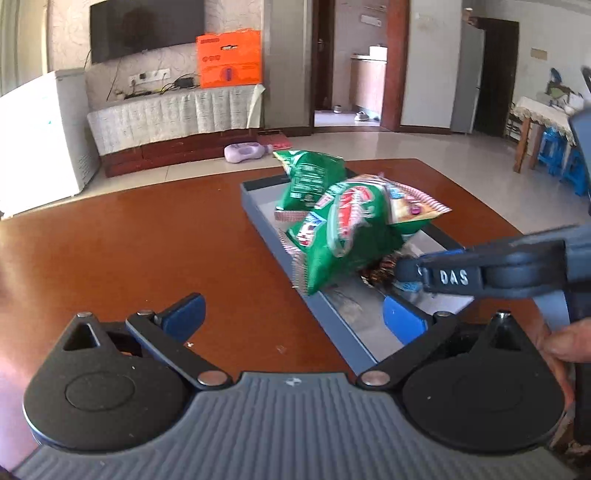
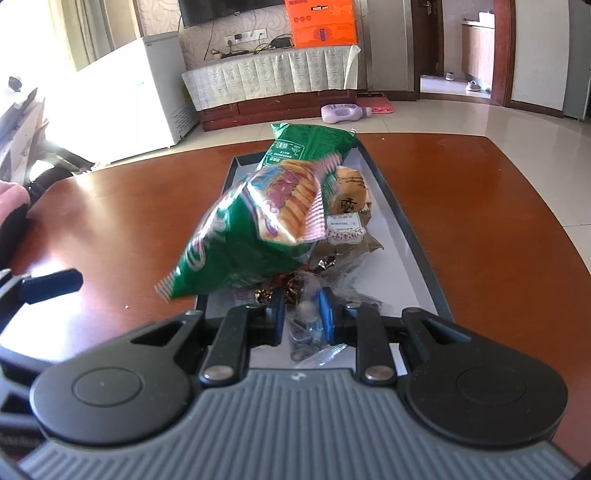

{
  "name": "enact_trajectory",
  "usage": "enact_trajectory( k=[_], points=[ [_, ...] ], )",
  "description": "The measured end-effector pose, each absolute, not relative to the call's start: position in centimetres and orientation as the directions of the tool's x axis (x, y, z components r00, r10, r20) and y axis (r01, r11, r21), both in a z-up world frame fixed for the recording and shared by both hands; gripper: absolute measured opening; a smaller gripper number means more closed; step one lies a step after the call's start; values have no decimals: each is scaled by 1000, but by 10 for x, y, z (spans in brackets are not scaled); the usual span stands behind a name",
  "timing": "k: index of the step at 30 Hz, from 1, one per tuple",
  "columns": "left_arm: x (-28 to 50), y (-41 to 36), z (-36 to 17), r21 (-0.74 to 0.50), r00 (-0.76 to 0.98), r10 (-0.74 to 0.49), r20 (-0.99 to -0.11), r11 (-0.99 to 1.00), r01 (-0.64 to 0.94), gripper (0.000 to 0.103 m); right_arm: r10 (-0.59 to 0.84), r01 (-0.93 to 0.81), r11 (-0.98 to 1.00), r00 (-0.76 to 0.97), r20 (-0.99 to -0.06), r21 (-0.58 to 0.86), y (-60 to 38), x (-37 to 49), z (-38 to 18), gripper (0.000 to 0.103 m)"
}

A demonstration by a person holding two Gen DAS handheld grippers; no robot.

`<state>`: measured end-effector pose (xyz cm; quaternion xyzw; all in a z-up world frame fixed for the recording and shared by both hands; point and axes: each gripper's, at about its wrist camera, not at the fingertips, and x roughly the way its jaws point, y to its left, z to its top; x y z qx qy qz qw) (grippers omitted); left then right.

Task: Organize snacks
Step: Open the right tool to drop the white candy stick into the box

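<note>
Green snack bag [image 2: 240, 236] tilted over the tray's [image 2: 406, 229] near end.
Your right gripper [image 2: 301, 314] pinches a clear wrapper [image 2: 306, 328], steadying it; your left gripper [image 1: 295, 317] gapes wide, empty.

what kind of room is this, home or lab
Most likely a home living room: a wall-mounted TV above a cloth-draped cabinet, a white chest freezer by the window, and slippers in a doorway, seen past the wooden table.
</note>
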<state>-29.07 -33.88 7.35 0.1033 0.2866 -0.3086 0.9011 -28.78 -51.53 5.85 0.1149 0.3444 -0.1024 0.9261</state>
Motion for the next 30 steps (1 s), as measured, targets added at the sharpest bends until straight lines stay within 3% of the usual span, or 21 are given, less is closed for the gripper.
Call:
enact_trajectory(
  k=[9,17,20,28,30],
  points=[
    [-318,-346,70,103,661,-473,-583,764,637,103,-92,260,951,753,-651,166,-514,-301,58,27],
    [-334,-332,81,85,689,-491,-533,779,621,103,-75,262,930,823,-563,258,-522,-314,69,30],
    [-341,-329,84,90,700,-492,-518,782,616,103,-81,266,933,812,-578,242,-521,-317,68,32],
    [-335,-333,88,-46,654,-543,-526,787,616,103,-164,321,932,789,-591,170,-518,-349,71,33],
    [-332,-330,89,-96,645,-559,-522,790,606,103,-188,344,923,793,-579,172,-519,-359,73,37]
  ],
)
